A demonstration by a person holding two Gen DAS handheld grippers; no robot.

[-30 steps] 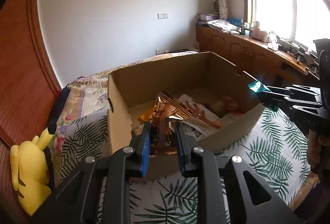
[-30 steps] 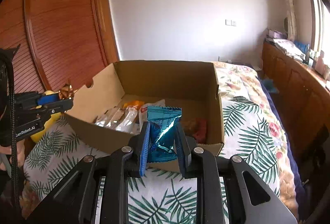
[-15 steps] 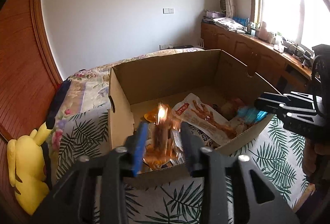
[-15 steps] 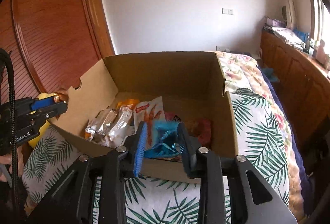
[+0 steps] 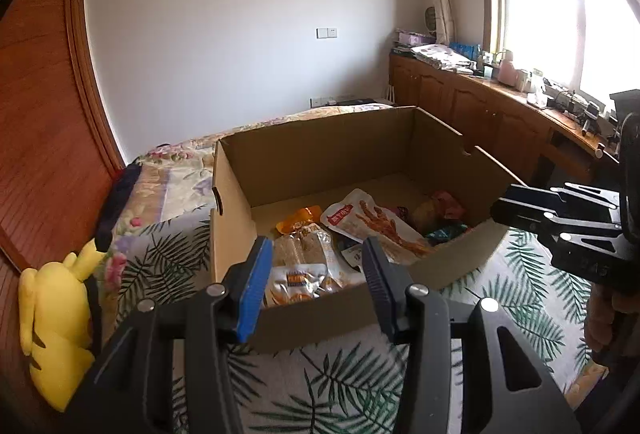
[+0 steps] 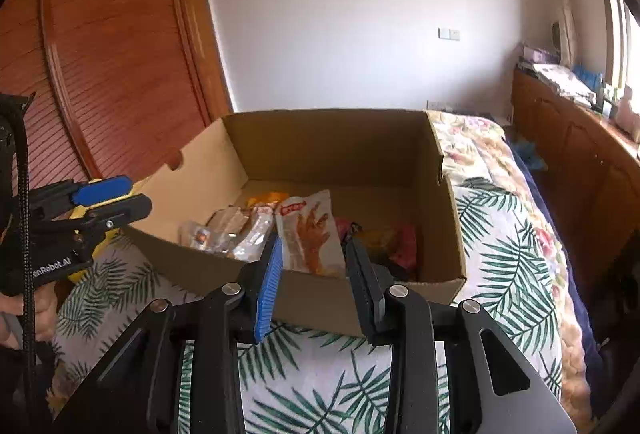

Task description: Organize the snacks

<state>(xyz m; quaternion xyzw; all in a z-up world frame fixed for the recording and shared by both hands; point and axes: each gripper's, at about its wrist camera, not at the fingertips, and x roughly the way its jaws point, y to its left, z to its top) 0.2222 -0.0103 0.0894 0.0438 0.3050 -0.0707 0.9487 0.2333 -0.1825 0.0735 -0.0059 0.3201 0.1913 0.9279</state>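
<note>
Both packets now dropped among the snacks in the cardboard box on the bed, left gripper and right gripper just spread, nothing between them, apparently free for another pick.

Our left gripper and right gripper are black, with round silver screws. Each has one bright blue pad and one dark pad. White letters and a black cable run along the left one.
</note>
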